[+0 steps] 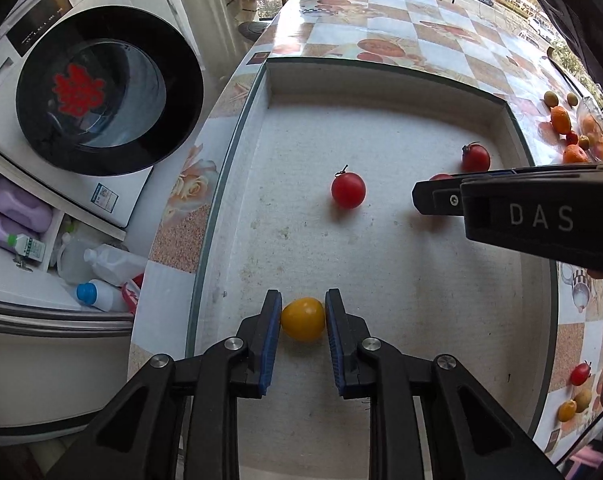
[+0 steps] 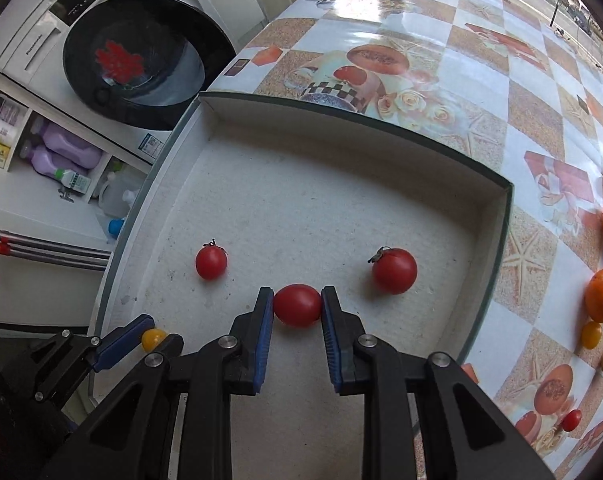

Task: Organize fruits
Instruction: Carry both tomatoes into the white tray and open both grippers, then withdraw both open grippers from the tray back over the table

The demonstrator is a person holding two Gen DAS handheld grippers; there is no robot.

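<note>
My left gripper point(image 1: 303, 312) is shut on a yellow cherry tomato point(image 1: 303, 319) low over the floor of a white shallow box point(image 1: 381, 80). My right gripper point(image 2: 297, 306) is shut on a red tomato point(image 2: 297, 305) inside the same box. Two more red tomatoes lie on the box floor, one point(image 2: 210, 263) to the left and one point(image 2: 394, 271) to the right. In the left wrist view they show at centre point(image 1: 348, 189) and right point(image 1: 476, 157), beside the right gripper's body point(image 1: 541, 216). The left gripper with the yellow tomato point(image 2: 152, 339) shows at lower left in the right wrist view.
Loose oranges point(image 2: 602, 295), small yellow and green fruits point(image 2: 591, 335) and a red tomato point(image 2: 572, 420) lie on the patterned tablecloth point(image 2: 481, 92) right of the box. A washing machine point(image 1: 101, 96) and shelves with bottles point(image 1: 17, 216) stand left of the table.
</note>
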